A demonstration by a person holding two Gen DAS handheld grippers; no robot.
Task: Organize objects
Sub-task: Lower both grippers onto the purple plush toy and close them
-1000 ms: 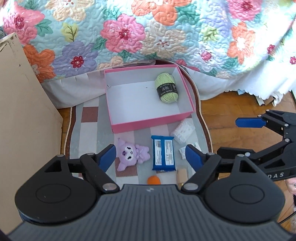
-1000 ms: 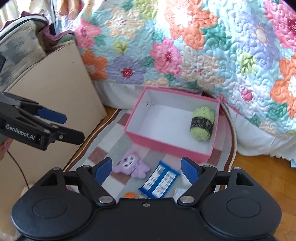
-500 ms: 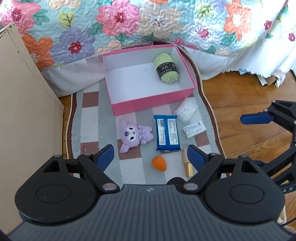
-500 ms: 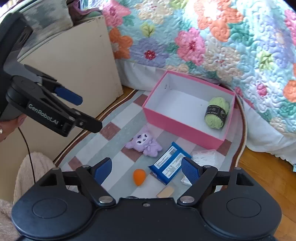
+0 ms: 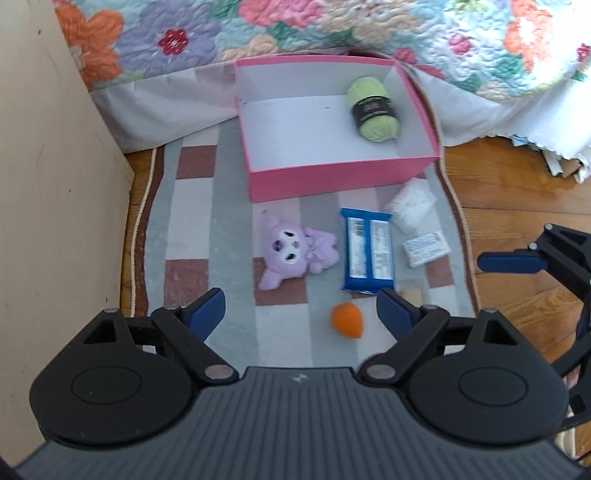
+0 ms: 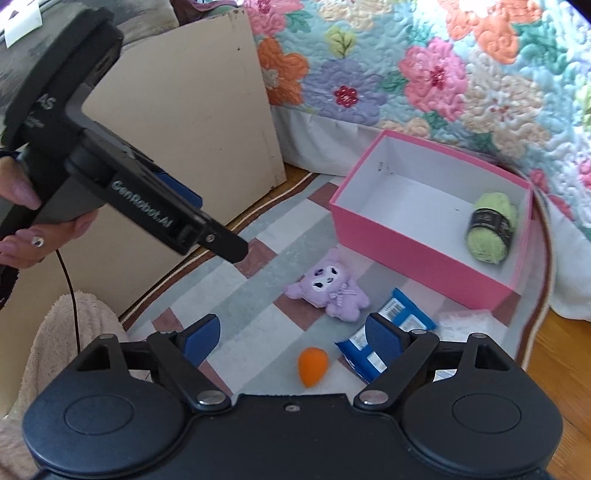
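A pink box stands on the rug and holds a green yarn ball. In front of it lie a purple plush, a blue packet, an orange egg-shaped sponge, a white pouch, a small wipe packet and a tan tube. My left gripper is open and empty, above the rug near the sponge. My right gripper is open and empty, also over the sponge.
The striped rug lies on a wooden floor. A beige cabinet panel stands at the left. A bed with a floral quilt is behind the box. A fluffy beige cloth lies at the lower left.
Both grippers have pulled back and lowered toward the rug, so the objects look nearer. The left gripper now shows large in the right wrist view. Nothing was picked up.
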